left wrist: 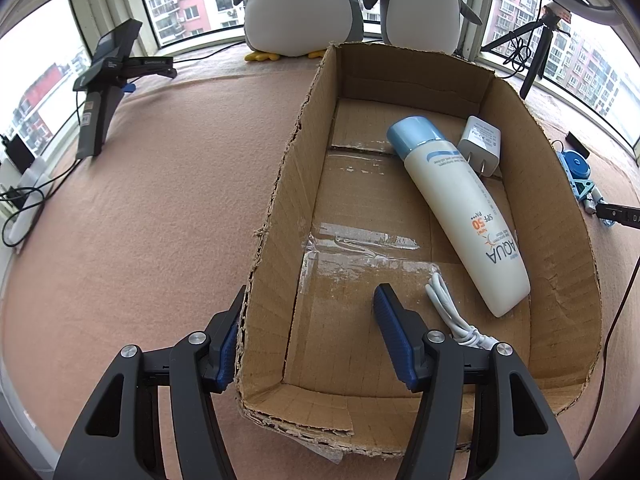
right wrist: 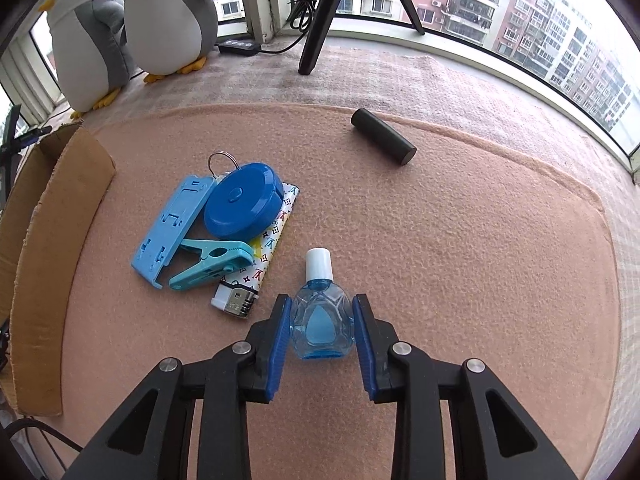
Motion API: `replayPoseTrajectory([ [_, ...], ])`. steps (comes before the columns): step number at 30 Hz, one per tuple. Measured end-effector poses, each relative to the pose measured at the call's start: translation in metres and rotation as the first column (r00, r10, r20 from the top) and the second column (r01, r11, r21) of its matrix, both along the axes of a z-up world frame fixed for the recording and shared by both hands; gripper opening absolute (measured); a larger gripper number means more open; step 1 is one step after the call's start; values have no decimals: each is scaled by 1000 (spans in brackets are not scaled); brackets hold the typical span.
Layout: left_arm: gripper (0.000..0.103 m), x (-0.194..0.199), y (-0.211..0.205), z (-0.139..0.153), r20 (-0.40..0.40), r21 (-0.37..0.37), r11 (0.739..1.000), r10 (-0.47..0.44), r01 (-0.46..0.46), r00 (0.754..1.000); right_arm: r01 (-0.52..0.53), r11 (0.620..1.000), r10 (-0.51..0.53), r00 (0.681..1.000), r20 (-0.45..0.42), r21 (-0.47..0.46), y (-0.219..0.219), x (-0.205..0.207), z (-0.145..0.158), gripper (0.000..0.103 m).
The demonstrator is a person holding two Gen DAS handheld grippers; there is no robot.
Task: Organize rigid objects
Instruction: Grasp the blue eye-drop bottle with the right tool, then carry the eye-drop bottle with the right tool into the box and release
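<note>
In the left wrist view, a cardboard box (left wrist: 280,184) holds a white sunscreen bottle (left wrist: 460,208), a white charger plug (left wrist: 480,146) and a white cable (left wrist: 448,312). My left gripper (left wrist: 308,312) is open and straddles the box's left wall, one finger outside and one inside. In the right wrist view, my right gripper (right wrist: 320,312) is shut on a small blue eye-drop bottle (right wrist: 322,320) with a white cap, at the pink mat. To its left lie a blue tape measure (right wrist: 240,200), a light blue phone stand (right wrist: 172,228), a teal clothespin (right wrist: 212,262) and a patterned lighter (right wrist: 256,272).
A black cylinder (right wrist: 384,136) lies at the far side of the mat. Two plush penguins (right wrist: 132,28) stand by the window. A tripod leg (right wrist: 320,28) and cables stand at the sill. The box edge (right wrist: 44,240) is at the left. A black stand (left wrist: 108,80) is far left.
</note>
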State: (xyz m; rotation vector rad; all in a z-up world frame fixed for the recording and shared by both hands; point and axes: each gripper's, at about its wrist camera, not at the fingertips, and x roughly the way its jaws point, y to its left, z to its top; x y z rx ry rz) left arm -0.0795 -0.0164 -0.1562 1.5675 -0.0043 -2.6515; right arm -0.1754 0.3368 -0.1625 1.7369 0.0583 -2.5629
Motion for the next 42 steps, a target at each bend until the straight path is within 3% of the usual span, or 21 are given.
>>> replayPoseTrajectory([
  [7, 61, 0, -1, 0, 0, 3, 1000, 1, -1, 1000, 22, 1000, -22, 999, -31, -6, 0, 13, 9, 28],
  [15, 61, 0, 0, 0, -1, 5, 1000, 2, -2, 1000, -13, 999, 9, 994, -106, -40, -19, 29, 43, 28],
  [25, 61, 0, 0, 0, -2, 5, 1000, 2, -2, 1000, -185, 974, 160, 969, -188, -127, -102, 33, 82, 28],
  [33, 61, 0, 0, 0, -3, 6, 1000, 4, -4, 1000, -306, 941, 277, 942, -191, -143, -167, 32, 79, 28],
  [42, 61, 0, 0, 0, -3, 7, 1000, 4, -4, 1000, -355, 922, 330, 930, -164, -155, -198, 34, 65, 28],
])
